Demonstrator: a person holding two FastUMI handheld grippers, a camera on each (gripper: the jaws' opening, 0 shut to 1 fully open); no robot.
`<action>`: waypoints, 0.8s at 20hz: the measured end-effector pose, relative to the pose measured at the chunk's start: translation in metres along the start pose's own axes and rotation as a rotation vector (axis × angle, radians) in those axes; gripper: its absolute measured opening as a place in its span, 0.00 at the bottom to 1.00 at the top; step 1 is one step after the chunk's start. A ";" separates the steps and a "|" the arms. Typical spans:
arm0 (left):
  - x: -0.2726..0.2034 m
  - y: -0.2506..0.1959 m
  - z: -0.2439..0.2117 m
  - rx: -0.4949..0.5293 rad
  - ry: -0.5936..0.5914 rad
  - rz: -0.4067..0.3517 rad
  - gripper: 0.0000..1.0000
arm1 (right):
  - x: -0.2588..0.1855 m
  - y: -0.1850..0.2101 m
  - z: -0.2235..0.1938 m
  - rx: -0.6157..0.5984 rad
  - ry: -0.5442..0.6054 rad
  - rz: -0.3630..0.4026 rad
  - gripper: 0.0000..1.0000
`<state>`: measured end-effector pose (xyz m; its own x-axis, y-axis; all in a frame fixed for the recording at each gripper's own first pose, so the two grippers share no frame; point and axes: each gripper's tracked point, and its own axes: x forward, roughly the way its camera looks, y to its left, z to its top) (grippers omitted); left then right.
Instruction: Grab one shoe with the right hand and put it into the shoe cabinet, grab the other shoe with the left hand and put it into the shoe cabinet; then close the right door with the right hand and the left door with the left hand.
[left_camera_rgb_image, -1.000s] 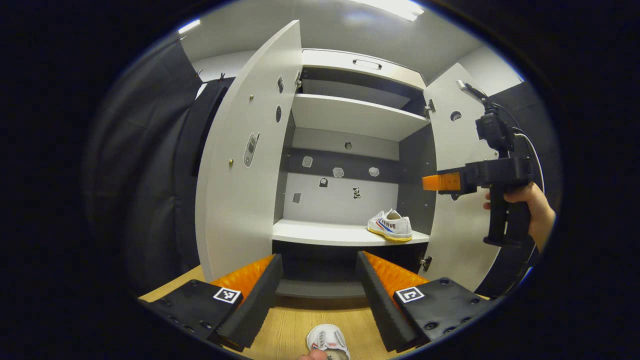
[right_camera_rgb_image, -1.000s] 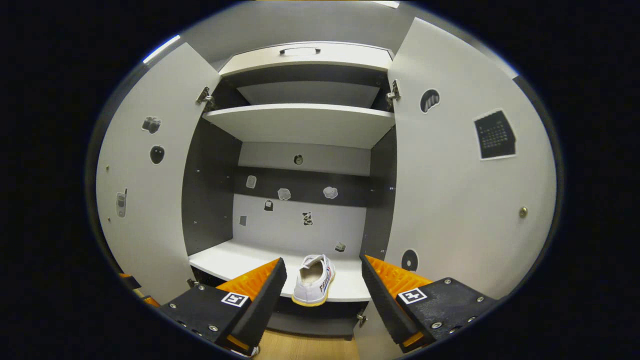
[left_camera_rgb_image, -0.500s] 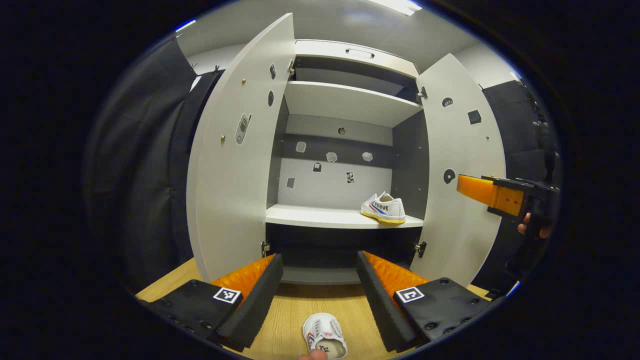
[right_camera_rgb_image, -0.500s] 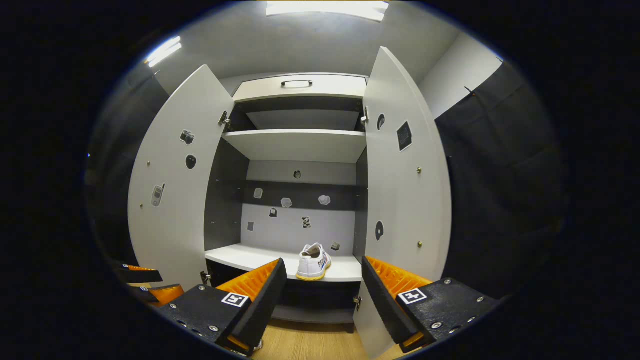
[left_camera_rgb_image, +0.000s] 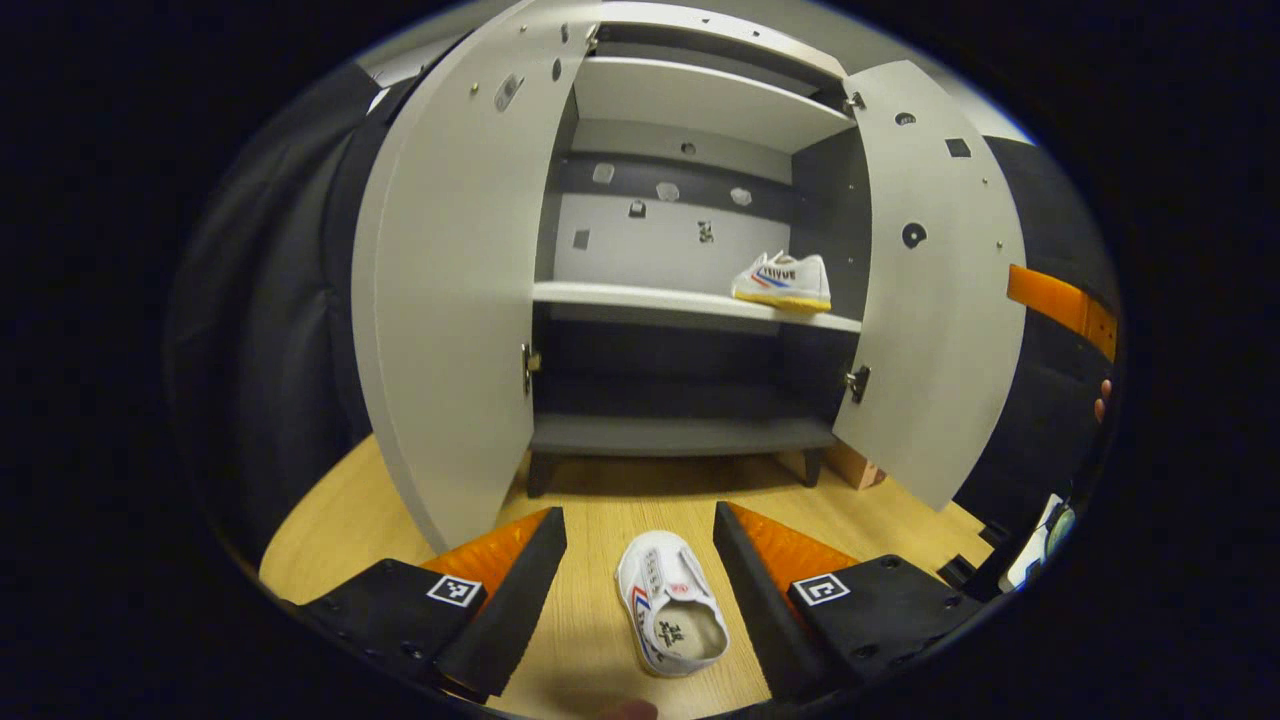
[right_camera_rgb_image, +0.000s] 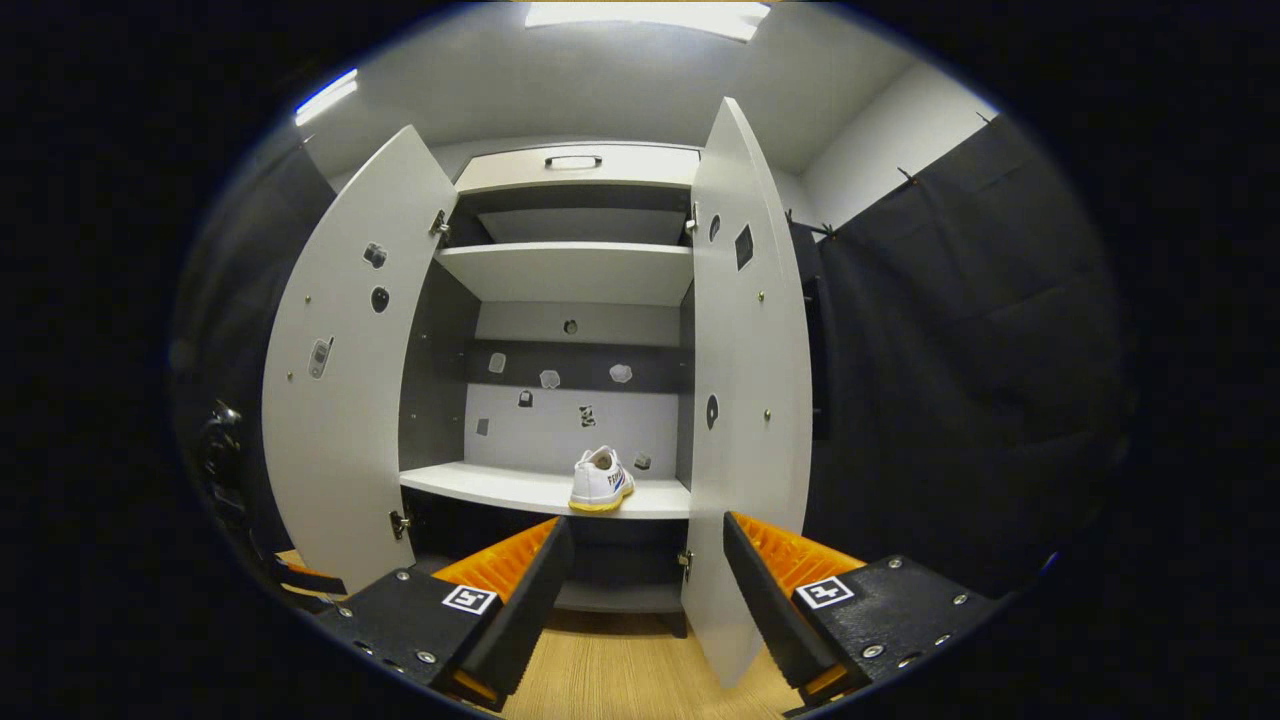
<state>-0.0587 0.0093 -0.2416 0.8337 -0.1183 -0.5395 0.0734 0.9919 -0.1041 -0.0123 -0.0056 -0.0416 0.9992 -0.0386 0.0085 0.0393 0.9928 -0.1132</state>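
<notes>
Your left gripper (left_camera_rgb_image: 640, 545) has its jaws wide and empty, and the second shoe (left_camera_rgb_image: 670, 617) lies on the wooden floor (left_camera_rgb_image: 330, 520) between the two fingers, its opening facing you and its toe toward the shoe cabinet (left_camera_rgb_image: 690, 300). The first shoe (left_camera_rgb_image: 783, 281) already stands on the middle shelf (left_camera_rgb_image: 640, 297), at its right end near the cabinet's side wall. Your right gripper (right_camera_rgb_image: 640, 560) is also wide and empty, and it looks at the cabinet from well apart. The main risk, I think, is the grasp: the shoe is soft and lies a little slanted to the fingers, so if you close on the loose heel rim it can fold or slip out while you lift. Take it across the firmer middle part. A second risk is on the way up: the left door (left_camera_rgb_image: 450, 290) stands open just beside your path, and the shoe or your gripper may knock it and swing it. On the shelf, leave room so that you do not push the first shoe. The right door (right_camera_rgb_image: 745, 400) is open too, and its free edge stands near your right gripper. A small brown thing sits by the cabinet foot, maybe a block; I cannot tell for sure.
</notes>
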 end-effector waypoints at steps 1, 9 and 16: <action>0.007 0.004 -0.025 -0.024 0.066 -0.005 0.97 | -0.001 -0.001 -0.004 0.007 0.010 0.000 0.93; 0.041 0.027 -0.140 -0.074 0.315 0.041 0.98 | -0.007 -0.005 -0.033 0.055 0.098 -0.012 0.93; 0.100 0.038 -0.144 -0.110 0.304 0.059 1.00 | -0.009 -0.002 -0.040 0.049 0.137 -0.002 0.93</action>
<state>-0.0518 0.0285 -0.4195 0.6317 -0.0864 -0.7704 -0.0435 0.9882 -0.1466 -0.0210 -0.0120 -0.0810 0.9904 -0.0528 -0.1277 0.0448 0.9969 -0.0645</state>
